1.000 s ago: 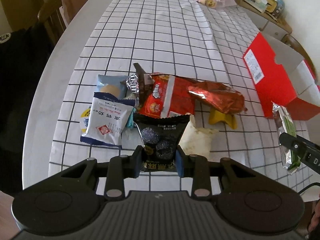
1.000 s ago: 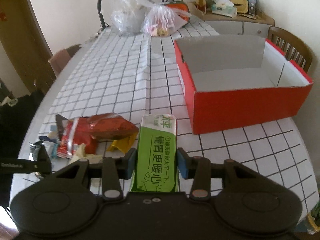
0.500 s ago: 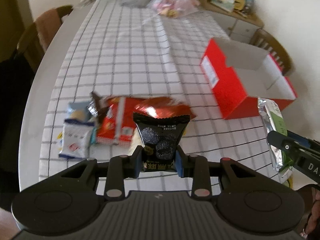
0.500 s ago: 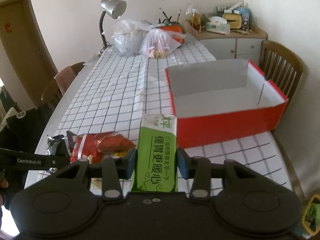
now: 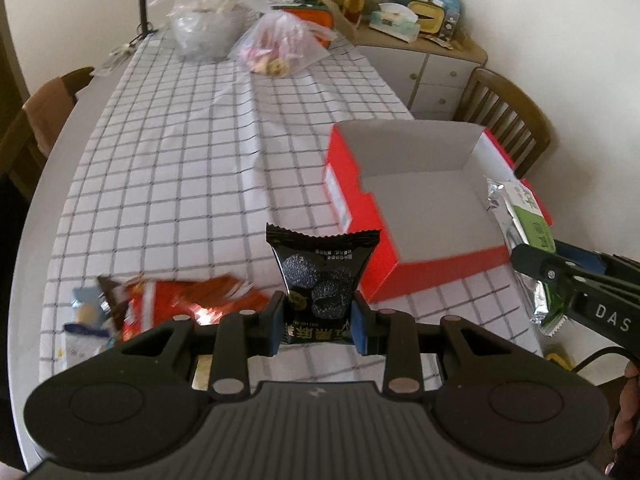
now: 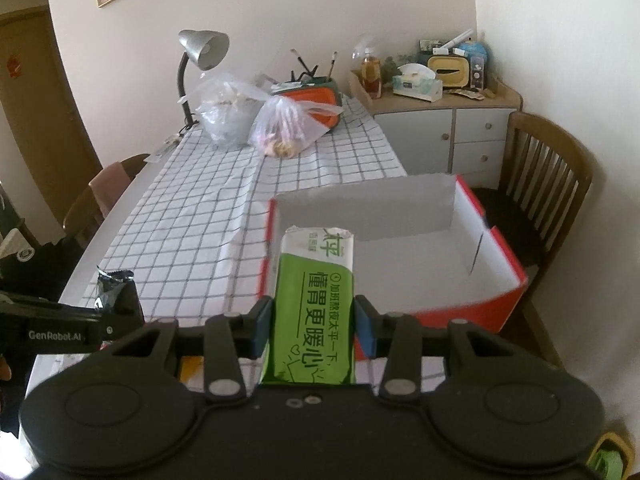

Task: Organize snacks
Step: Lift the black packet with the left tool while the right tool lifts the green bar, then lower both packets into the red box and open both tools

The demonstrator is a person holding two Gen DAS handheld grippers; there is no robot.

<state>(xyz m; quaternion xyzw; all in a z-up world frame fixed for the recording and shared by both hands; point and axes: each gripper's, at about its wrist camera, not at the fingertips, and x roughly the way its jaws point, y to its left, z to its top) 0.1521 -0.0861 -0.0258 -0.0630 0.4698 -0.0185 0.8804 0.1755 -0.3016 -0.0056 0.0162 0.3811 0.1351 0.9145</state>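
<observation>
My left gripper (image 5: 318, 326) is shut on a black snack packet (image 5: 320, 276) printed with dark round cookies, held upright above the table's near edge. My right gripper (image 6: 314, 326) is shut on a green and white snack pack (image 6: 316, 300), raised in front of the open red box (image 6: 500, 268). In the left wrist view the red box (image 5: 360, 216) sits ahead and to the right, its white inside bare, and the green pack (image 5: 528, 232) hangs over its right side in the right gripper. A pile of loose snacks (image 5: 168, 304) lies low on the left.
The table (image 5: 180, 152) has a white checked cloth. Two clear plastic bags (image 6: 256, 120) and a desk lamp (image 6: 200, 52) stand at its far end. Wooden chairs (image 6: 548, 176) sit at both sides, and a cluttered cabinet (image 6: 440, 120) stands behind.
Both grippers have risen and swung right with their packets. The snack pile has slid to the lower left of the left wrist view, and the red box is now closer ahead.
</observation>
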